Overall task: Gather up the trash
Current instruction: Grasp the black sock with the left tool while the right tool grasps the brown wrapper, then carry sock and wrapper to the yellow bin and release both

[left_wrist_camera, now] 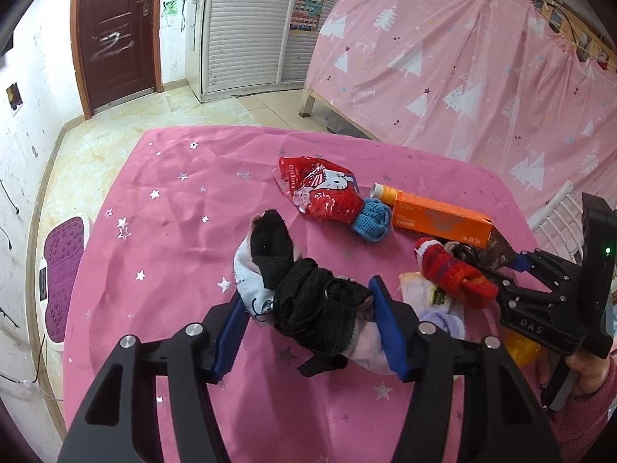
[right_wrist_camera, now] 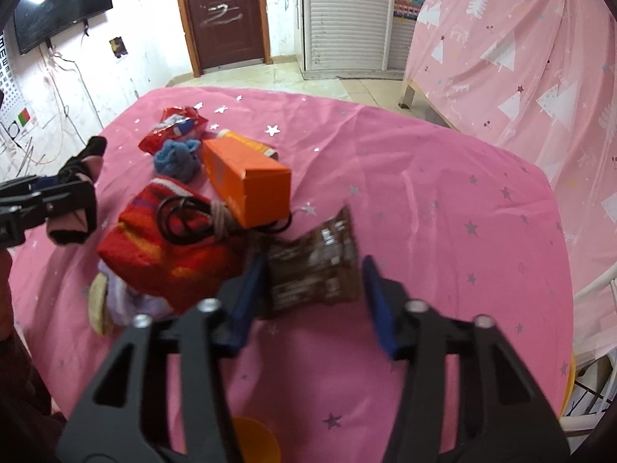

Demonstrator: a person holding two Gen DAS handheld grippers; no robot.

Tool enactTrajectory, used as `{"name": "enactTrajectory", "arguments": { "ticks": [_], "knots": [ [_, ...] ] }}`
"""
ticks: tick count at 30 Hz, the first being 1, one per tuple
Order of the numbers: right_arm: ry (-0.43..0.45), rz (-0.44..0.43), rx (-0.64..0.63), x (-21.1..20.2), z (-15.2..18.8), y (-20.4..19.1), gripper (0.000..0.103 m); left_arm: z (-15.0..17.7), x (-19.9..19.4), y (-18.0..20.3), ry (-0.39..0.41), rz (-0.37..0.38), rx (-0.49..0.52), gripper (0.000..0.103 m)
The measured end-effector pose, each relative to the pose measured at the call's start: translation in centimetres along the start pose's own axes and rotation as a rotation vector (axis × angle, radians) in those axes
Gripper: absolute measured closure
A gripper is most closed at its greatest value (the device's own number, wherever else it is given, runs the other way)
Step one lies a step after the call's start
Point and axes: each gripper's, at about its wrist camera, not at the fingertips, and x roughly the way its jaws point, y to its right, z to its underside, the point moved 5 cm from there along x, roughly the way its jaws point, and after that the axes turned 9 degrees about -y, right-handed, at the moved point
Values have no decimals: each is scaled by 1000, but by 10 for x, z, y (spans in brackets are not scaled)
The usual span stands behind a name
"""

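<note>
Left gripper [left_wrist_camera: 312,320], low centre of its view: blue pads clamped on a black-and-white sock bundle [left_wrist_camera: 308,301]. Right gripper [right_wrist_camera: 312,297], low centre: brown snack wrapper [right_wrist_camera: 316,266] between the fingers, left pad against it, contact on the right too blurred to tell. Orange carton [right_wrist_camera: 246,177], end flap shut, contents hidden, beside a red striped sock [right_wrist_camera: 169,243] and black hair ties [right_wrist_camera: 181,216]. Red wrapper [left_wrist_camera: 320,189] mid-frame. Pink star tablecloth [right_wrist_camera: 443,200]: right half bare, open to its edge.
</note>
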Motion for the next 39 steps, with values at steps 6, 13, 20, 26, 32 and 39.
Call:
{"name": "enactTrajectory", "arguments": {
  "ticks": [6, 13, 20, 26, 32, 39],
  "knots": [
    [26, 12, 17, -9, 3, 0, 76, 3, -8, 1, 13, -4, -3, 48],
    [74, 13, 51, -28, 5, 11, 76, -1, -23, 7, 34, -3, 3, 48],
    [117, 18, 101, -46, 13, 38, 76, -5, -36, 35, 53, 7, 34, 48],
    [169, 26, 162, -67, 28, 69, 76, -11, -43, 77, 59, 17, 95, 48],
    [197, 53, 223, -84, 53, 106, 76, -17, -48, 125, 65, 34, 160, 48],
    [211, 83, 304, -94, 86, 154, 76, -19, -42, 198, 54, 56, 262, 48]
  ]
}}
